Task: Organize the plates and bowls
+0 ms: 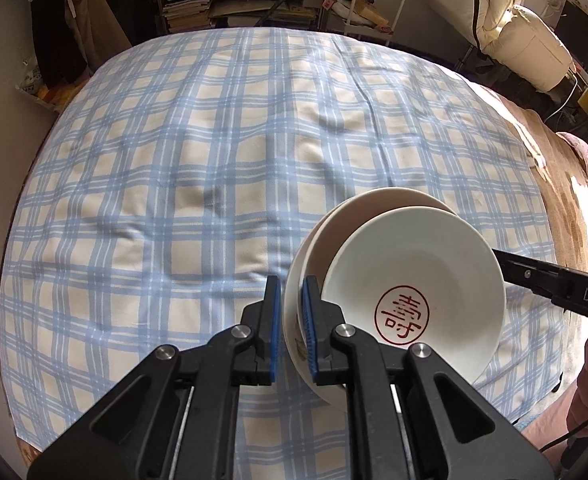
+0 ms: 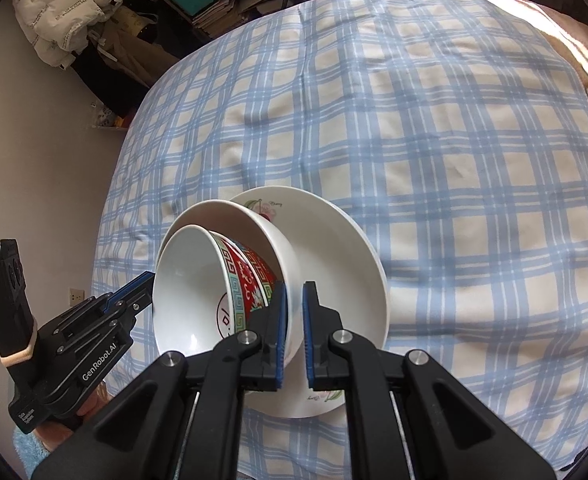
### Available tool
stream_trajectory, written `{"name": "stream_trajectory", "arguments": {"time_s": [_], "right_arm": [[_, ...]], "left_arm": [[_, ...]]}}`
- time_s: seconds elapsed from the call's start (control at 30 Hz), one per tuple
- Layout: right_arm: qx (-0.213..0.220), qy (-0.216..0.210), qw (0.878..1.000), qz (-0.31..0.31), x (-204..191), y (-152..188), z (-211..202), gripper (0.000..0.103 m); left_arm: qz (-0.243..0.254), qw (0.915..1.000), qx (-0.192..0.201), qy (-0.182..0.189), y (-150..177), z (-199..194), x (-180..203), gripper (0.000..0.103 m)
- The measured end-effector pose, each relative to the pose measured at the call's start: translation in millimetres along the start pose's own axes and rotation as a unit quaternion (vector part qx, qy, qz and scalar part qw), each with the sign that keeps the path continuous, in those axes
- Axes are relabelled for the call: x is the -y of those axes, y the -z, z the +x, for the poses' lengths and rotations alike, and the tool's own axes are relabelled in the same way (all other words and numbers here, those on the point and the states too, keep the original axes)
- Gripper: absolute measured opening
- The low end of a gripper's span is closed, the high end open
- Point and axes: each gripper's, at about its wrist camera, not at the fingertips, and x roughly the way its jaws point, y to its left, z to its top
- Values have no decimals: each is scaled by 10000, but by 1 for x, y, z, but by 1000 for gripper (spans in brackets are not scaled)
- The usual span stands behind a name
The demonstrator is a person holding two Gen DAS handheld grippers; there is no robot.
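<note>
Red-patterned bowl [image 2: 246, 280] nests tilted in white bowl [image 2: 270, 248] on plate [image 2: 345, 264].

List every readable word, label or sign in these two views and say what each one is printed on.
"GenRobot.AI": black body of the left gripper, seen in the right wrist view.
"DAS", cut off at the frame edge: black body of the right gripper.
A red circular seal character: inside the red-patterned white bowl.
Small script by the flower on the white floral plate: too small to read.
The small white label on the left gripper's base: too blurred to read.

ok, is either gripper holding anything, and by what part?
The bowl stack, by its rim: left gripper and right gripper straddle opposite edges. Whether the pads actually clamp cannot be told.
</note>
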Motion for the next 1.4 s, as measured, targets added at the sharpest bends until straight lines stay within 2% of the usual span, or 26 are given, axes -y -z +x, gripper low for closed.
{"name": "stream_trajectory", "arguments": {"time_s": [0.07,0.13,0.23,0.33,0.37,0.43,0.47,0.5,0.53,0.57,0.6,0.63,0.7,0.73,0.77,0.87,0.97,1.07,1.17,1.4], "right_arm": [[177,157,9997,-57,0,1,-10,9],[439,419,9979,-206,-2,2,-22,9],[858,544,9941,-383,-7,6,-44,13],[1199,615,9888,-637,-14,12,-64,26],[1329,639,9866,-697,-16,15,-71,34],[1567,659,9823,-788,-18,22,-84,41],[1675,666,9802,-819,-19,25,-90,43],[1813,656,9775,-854,-19,30,-97,47],[1968,630,9742,-913,-21,34,-104,51],[2135,630,9700,-980,-22,38,-112,58],[2298,656,9653,-1050,-23,41,-119,61],[2467,688,9601,-1122,-25,45,-127,62],[2753,737,9499,-1283,-29,52,-139,71],[2886,708,9450,-1366,-31,56,-145,75],[3013,681,9402,-1432,-32,60,-151,82],[3404,746,9236,-1596,-37,73,-166,97],[3688,800,9104,-1693,-42,86,-177,102],[3963,874,8962,-1793,-46,99,-186,103],[4080,961,8877,-1905,-49,107,-189,103],[4167,1047,8808,-1990,-53,110,-183,103]], "left_arm": [[137,9989,381,-242,1,-17,1,13],[169,9975,632,-279,0,-33,-1,14],[78,9945,974,-381,1,-55,-5,18],[229,9909,1194,-577,5,-73,-6,24],[319,9890,1283,-658,7,-80,-5,27],[388,9842,1517,-830,14,-93,-6,39],[388,9815,1658,-872,18,-100,-6,50],[376,9793,1781,-885,21,-107,-6,58],[375,9773,1883,-895,26,-113,-7,61],[374,9760,1942,-908,29,-119,-7,70],[385,9753,1988,-882,32,-125,-6,79],[431,9731,2098,-849,37,-133,-4,82],[516,9629,2443,-1028,48,-150,1,92],[558,9557,2644,-1169,54,-158,5,94],[576,9495,2820,-1247,59,-166,7,95],[469,9388,3196,-1197,73,-187,10,96],[234,9310,3448,-1174,85,-202,8,96],[188,9218,3592,-1448,96,-208,9,96],[126,9206,3604,-1501,106,-209,8,96],[-123,9200,3604,-1539,106,-202,1,96]]}}
